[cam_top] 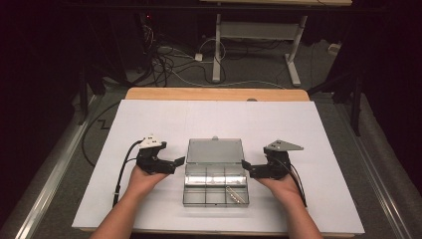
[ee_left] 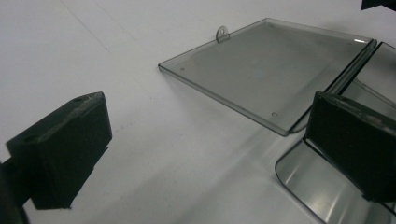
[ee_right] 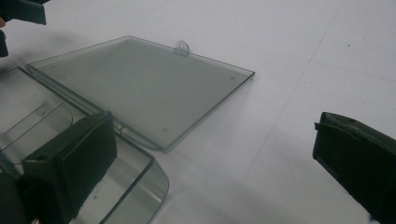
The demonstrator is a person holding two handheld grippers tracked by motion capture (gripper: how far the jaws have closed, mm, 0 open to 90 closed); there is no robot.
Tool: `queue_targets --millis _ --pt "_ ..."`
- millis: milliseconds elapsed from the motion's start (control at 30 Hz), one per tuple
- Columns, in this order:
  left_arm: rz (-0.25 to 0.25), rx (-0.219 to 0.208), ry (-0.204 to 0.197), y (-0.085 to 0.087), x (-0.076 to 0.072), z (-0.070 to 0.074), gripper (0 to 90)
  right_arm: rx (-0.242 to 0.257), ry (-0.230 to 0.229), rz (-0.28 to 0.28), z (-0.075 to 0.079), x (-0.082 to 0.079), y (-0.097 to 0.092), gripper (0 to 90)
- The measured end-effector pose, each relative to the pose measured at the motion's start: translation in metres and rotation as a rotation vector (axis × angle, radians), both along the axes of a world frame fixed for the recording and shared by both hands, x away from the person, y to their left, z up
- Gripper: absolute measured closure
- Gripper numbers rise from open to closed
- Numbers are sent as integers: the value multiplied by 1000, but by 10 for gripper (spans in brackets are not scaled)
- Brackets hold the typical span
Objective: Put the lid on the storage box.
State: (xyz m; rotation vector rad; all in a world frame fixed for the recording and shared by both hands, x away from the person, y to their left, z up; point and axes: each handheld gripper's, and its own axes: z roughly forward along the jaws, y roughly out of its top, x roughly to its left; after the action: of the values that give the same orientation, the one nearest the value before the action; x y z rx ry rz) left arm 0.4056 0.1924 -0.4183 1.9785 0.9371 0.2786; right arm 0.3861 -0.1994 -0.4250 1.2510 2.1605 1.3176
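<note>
A clear plastic compartment box (cam_top: 215,188) lies open in the middle of the white sheet, its lid (cam_top: 214,151) folded flat on the far side. A small metal piece (cam_top: 238,195) rests in the near right compartment. My left gripper (cam_top: 176,164) is open at the box's left edge, hand-held. My right gripper (cam_top: 249,169) is open at the box's right edge. In the left gripper view the gripper (ee_left: 205,140) spans bare sheet beside the lid (ee_left: 266,70), with one jaw over the box's corner (ee_left: 317,184). In the right gripper view the gripper (ee_right: 215,158) likewise flanks the lid (ee_right: 135,88) and box corner (ee_right: 135,186).
The white sheet (cam_top: 149,119) covers a wooden table (cam_top: 214,93). Beyond it are floor cables (cam_top: 169,64) and another table's white legs (cam_top: 217,50). Metal rails run along both sides of the table. The other hand's gripper shows at the top corner (ee_left: 378,3) (ee_right: 23,11).
</note>
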Motion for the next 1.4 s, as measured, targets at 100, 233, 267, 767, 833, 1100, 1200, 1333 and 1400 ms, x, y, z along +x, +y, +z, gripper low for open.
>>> queue_targets --millis 100,233,267,767,833,1100,1200,1333,1400 --pt "2 -18 8 -2 7 2 0 7 11 -5 0 8 3 13" --pt "4 -10 17 -7 16 3 0 15 28 -13 1 18 8 26" --pt "2 -9 22 -9 19 2 0 12 29 -12 0 21 9 27" --pt "-19 35 83 -29 32 -15 1 33 122 -6 -7 42 29 86" --pt "-20 44 86 -30 32 -16 1 38 139 -4 -9 43 29 97" --pt "-23 40 98 -30 32 -17 2 64 193 5 -13 44 29 132" --pt "-23 38 98 -30 32 -18 3 70 222 12 -16 46 30 137" --pt "-20 39 97 -30 31 -18 5 103 248 19 -19 46 29 149" --pt "-20 38 98 -30 31 -18 5 118 266 22 -20 46 29 150"
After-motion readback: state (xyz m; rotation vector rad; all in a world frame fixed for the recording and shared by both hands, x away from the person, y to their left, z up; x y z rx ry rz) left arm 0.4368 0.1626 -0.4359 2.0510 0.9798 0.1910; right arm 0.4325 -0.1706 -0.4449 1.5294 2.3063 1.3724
